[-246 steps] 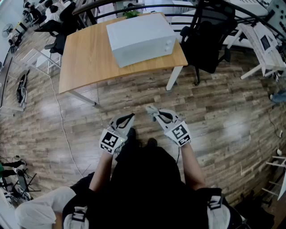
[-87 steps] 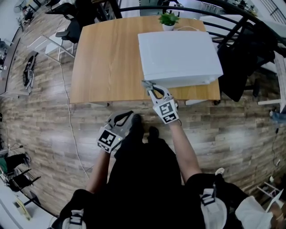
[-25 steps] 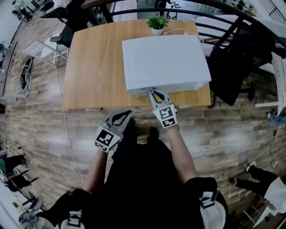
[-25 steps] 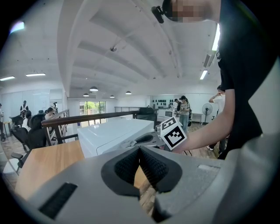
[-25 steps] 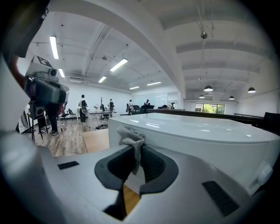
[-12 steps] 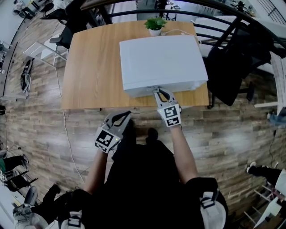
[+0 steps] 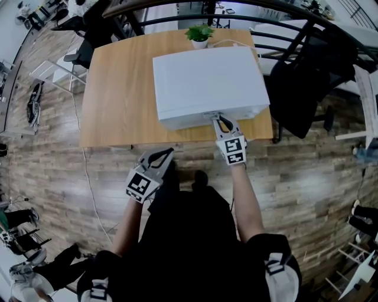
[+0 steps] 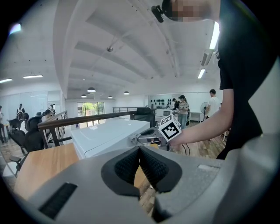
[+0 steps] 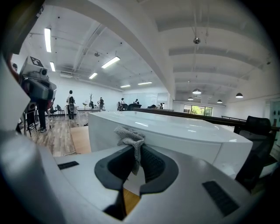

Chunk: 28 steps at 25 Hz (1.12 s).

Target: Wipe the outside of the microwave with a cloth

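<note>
A white microwave (image 7: 204, 82) stands on a wooden table (image 7: 115, 88). My right gripper (image 7: 223, 121) is shut on a small grey cloth (image 9: 130, 139), and the cloth presses against the microwave's (image 9: 175, 131) near front face close to its top edge. The cloth (image 7: 211, 114) shows as a small grey tuft at the front edge. My left gripper (image 7: 158, 156) hangs low by the person's body, off the table, shut with nothing between its pads (image 8: 151, 166). From the left gripper view the microwave (image 8: 109, 135) and the right gripper (image 8: 148, 134) show side-on.
A small potted plant (image 7: 199, 34) stands behind the microwave, with a white cable beside it. A black office chair (image 7: 301, 88) stands right of the table. A dark railing (image 7: 177, 15) runs along the back. Wood-plank floor surrounds the table.
The person walked up to the table. Over the last second the right gripper slid the cloth rightward along the microwave's front top edge. The left gripper stayed low.
</note>
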Tool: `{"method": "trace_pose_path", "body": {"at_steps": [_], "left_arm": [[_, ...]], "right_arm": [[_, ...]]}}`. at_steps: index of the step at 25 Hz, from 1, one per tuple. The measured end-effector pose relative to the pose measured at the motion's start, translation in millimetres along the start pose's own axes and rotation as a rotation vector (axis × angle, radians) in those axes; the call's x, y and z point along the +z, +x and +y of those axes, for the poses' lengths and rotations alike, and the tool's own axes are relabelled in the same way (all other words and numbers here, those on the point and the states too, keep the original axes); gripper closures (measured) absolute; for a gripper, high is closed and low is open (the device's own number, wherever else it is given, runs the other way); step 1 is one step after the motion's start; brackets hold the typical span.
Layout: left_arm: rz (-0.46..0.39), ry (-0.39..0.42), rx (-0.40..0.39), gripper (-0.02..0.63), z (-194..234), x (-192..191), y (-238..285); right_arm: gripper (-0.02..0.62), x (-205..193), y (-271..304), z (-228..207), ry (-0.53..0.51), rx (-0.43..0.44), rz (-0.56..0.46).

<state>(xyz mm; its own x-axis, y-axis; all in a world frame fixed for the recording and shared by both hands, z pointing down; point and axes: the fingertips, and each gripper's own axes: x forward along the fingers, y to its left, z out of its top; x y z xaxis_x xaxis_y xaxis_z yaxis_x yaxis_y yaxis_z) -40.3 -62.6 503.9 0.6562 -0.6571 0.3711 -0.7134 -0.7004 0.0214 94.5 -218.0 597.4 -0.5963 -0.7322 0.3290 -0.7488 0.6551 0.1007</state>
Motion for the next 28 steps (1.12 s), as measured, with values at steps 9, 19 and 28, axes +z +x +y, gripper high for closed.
{"method": "trace_pose_path", "body": {"at_steps": [9,19,28], "left_arm": [[0.012,0.000,-0.005,0.603,-4.7,-0.4,2.3],[0.016,0.010,-0.014,0.603,-7.9,3.9,7.5],[0.021,0.015,-0.015,0.603,-13.8,2.9,9.2]], "right_arm": [[0.566,-13.0,-16.4,-40.5,0.012,-0.067,0.028],[0.566,-22.9,-34.9,-82.8,0.078,-0.154,0.030],[0.566,-39.5,-51.3,-121.7,0.111,-0.241,0.037]]}}
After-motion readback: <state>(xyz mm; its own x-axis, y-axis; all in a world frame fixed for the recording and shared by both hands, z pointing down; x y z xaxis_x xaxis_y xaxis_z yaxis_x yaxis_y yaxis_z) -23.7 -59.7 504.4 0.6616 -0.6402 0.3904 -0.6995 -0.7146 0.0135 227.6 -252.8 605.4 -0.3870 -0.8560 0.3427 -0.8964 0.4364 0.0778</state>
